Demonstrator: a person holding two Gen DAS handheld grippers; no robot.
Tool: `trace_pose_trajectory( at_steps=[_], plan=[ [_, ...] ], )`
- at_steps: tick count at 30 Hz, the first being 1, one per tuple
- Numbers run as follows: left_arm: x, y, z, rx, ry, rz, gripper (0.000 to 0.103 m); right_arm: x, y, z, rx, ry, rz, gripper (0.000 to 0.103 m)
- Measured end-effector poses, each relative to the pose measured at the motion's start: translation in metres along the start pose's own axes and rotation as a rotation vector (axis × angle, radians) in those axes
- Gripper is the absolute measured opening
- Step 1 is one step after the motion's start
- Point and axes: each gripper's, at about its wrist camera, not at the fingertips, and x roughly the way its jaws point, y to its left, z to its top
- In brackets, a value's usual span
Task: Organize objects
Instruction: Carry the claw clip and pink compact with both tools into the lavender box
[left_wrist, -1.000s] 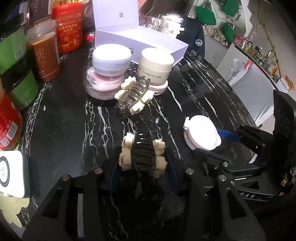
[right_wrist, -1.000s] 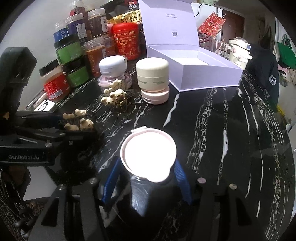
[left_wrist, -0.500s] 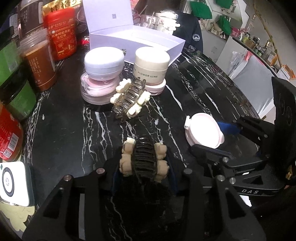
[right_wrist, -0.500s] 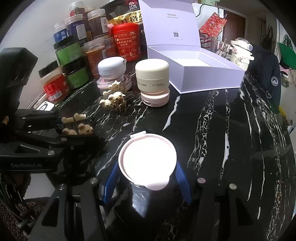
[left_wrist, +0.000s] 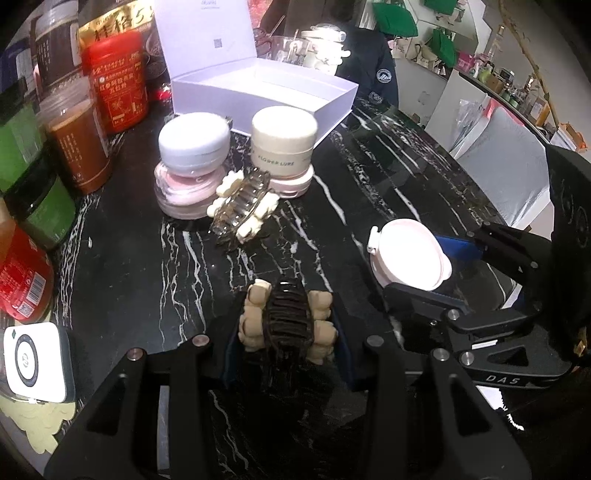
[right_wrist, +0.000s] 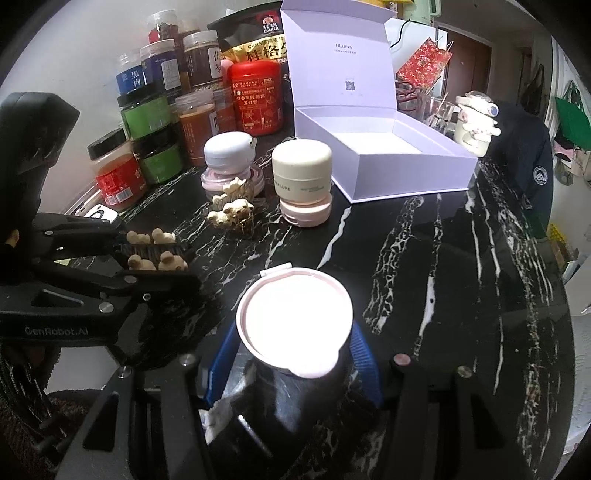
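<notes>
- Two things are in grip: a dark hair claw (left_wrist: 286, 325) with beige bear ornaments, pinched between the jaws of the left gripper (left_wrist: 284, 343), and a pink round compact (right_wrist: 294, 320), clamped between the blue pads (right_wrist: 364, 354) of the right gripper (right_wrist: 295, 354).
- Both are low above the black marble table (right_wrist: 461, 258), the claw to the left of the compact.
- Farther along the table lies a clear hair claw (left_wrist: 242, 206) with cream ornaments, touching a pink jar (left_wrist: 184, 188) that carries a pale blue lidded jar (left_wrist: 194, 142) on top.
- Just beside them, a cream jar (left_wrist: 282, 138) stands stacked on a pink compact base (left_wrist: 293, 182).
- Behind these sits an open lilac gift box (right_wrist: 388, 155), lid upright.
- Left of the box, a red tin (right_wrist: 255, 98) and several food jars (right_wrist: 147, 122) are crowded together.
- One white square device (left_wrist: 35, 363) lies at the near left edge.
</notes>
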Motion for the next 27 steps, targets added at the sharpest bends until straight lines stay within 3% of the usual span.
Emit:
trace_pose_trajectory(
  at_steps=[27],
  plan=[
    [-0.020,-0.042,0.063,0.148,-0.050,0.029,0.040,-0.045,-0.035,0.051,-0.036,-0.079,-0.057,0.059]
  ],
)
